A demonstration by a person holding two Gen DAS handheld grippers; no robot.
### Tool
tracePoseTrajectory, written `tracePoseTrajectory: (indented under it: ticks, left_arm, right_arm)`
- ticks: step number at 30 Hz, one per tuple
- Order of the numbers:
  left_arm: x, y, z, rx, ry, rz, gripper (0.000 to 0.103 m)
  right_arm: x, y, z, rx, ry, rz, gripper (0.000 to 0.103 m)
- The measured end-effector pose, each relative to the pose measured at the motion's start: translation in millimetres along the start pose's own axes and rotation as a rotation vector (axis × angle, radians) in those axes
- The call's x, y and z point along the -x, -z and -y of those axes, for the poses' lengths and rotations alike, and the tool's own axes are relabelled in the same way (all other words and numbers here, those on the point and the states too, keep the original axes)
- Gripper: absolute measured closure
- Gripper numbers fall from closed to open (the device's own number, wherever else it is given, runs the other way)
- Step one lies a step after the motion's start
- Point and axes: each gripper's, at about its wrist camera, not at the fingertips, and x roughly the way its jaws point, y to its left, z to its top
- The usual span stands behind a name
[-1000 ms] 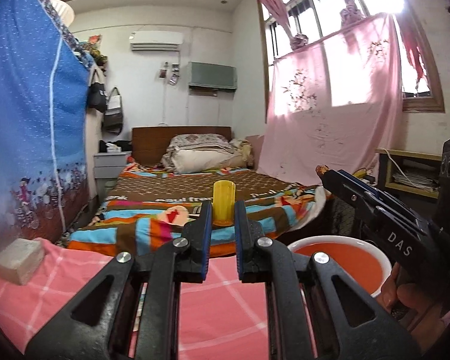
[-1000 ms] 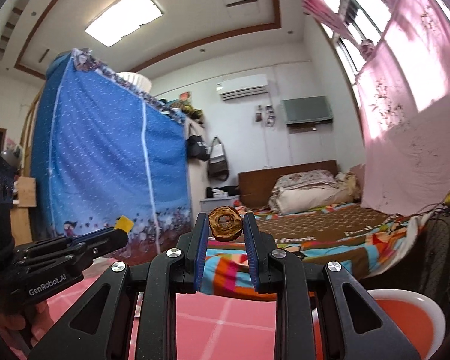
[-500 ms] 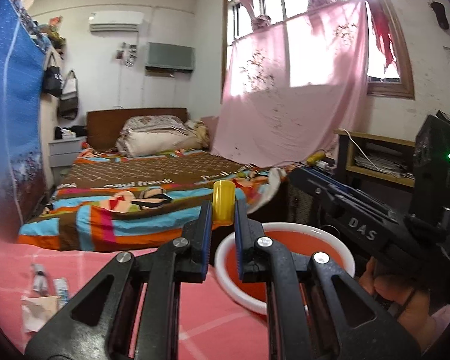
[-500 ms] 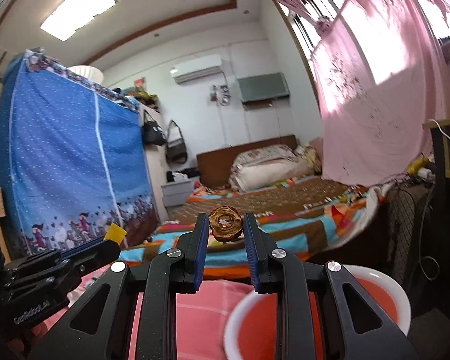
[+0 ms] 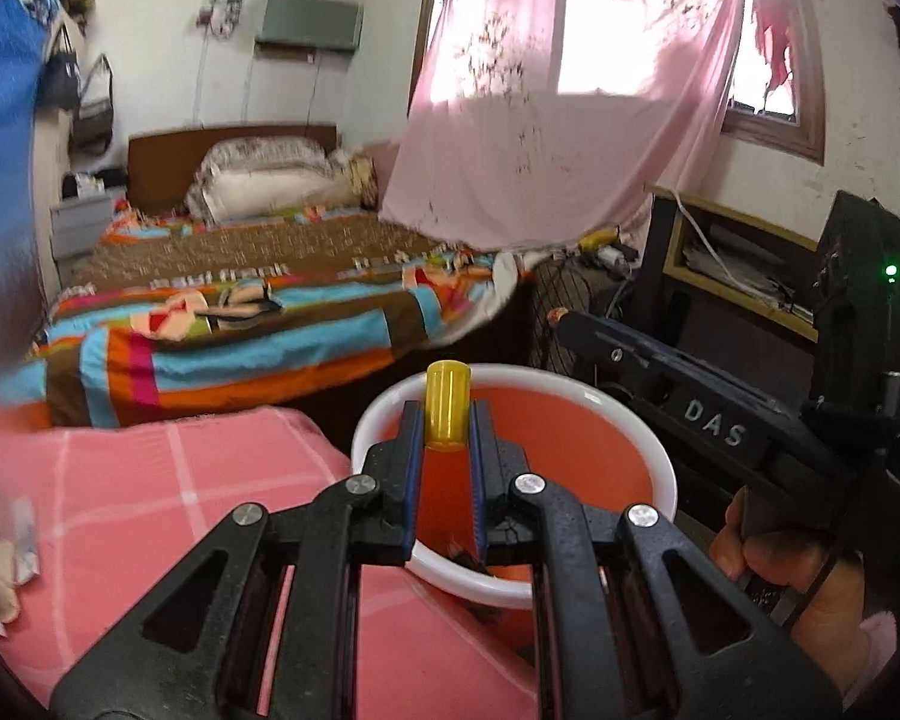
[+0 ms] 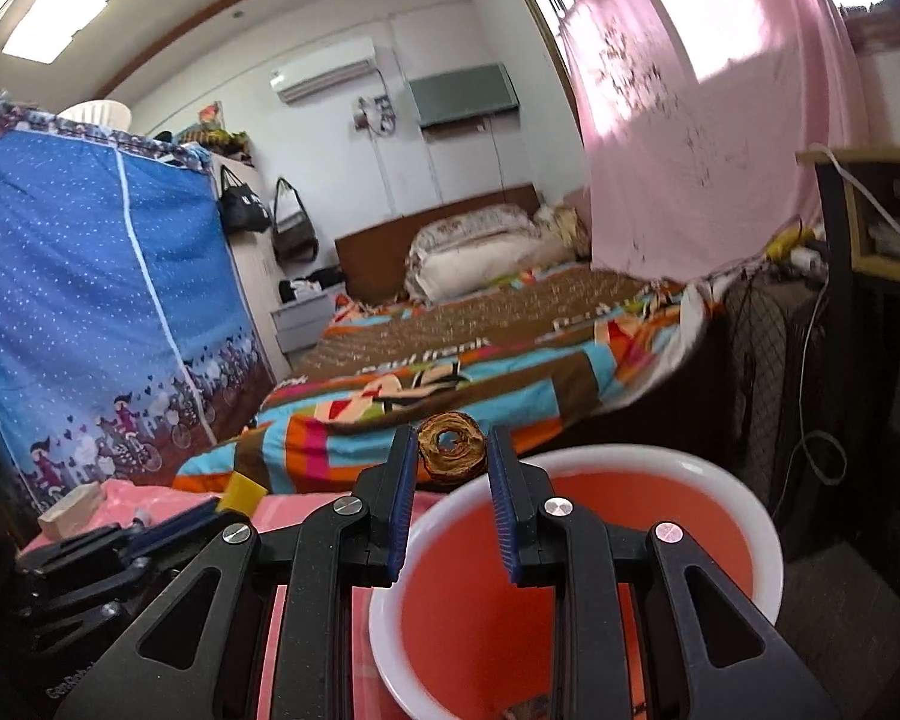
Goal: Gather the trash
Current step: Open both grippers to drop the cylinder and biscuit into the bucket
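My left gripper [image 5: 445, 420] is shut on a small yellow plastic cylinder [image 5: 447, 405] and holds it above a red bin with a white rim [image 5: 648, 426]. My right gripper [image 6: 452, 447] is shut on a brown ring-shaped scrap [image 6: 452, 450] and holds it over the bin's near rim [image 6: 678, 456]. The bin stands just off the right edge of the pink checked tablecloth [image 5: 150, 480]. Something dark lies in the bin [image 5: 462, 555] by its near wall. The right gripper body [image 5: 708, 426] shows in the left wrist view, and the left gripper body [image 6: 108, 546] in the right wrist view.
Crumpled wrappers [image 5: 0, 546] lie at the cloth's left edge. A pale block [image 6: 69, 507] sits on the far left of the table. A bed with a striped blanket [image 5: 240, 312] stands behind. A dark shelf unit [image 5: 750, 276] is on the right.
Both grippers have swung right and tilted down, from over the tablecloth to over the red bin. Each holds the same piece of trash.
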Motion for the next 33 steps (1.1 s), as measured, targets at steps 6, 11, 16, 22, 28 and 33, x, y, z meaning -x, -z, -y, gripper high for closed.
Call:
tracePoseTrajectory:
  ticks: [6,11,16,22,28,33]
  left_arm:
    - [-21,5,-2,0.055,0.025,-0.103,0.074]
    - [-33,10,-1,0.08,0.044,-0.157,0.074]
    - [-42,12,-1,0.097,0.054,-0.199,0.074]
    - [-48,14,-2,0.12,0.068,-0.231,0.074]
    - [-51,15,-6,0.141,0.068,-0.246,0.071]
    - [-51,16,-8,0.152,0.066,-0.248,0.065]
  right_arm:
    - [-8,3,9,-0.045,0.0,-0.054,0.081]
    - [-14,5,13,-0.068,0.003,-0.087,0.081]
    - [-18,7,18,-0.089,0.014,-0.117,0.081]
    - [-26,10,23,-0.114,0.034,-0.168,0.08]
    - [-27,10,30,-0.141,0.045,-0.181,0.072]
    - [-25,10,32,-0.147,0.049,-0.171,0.062]
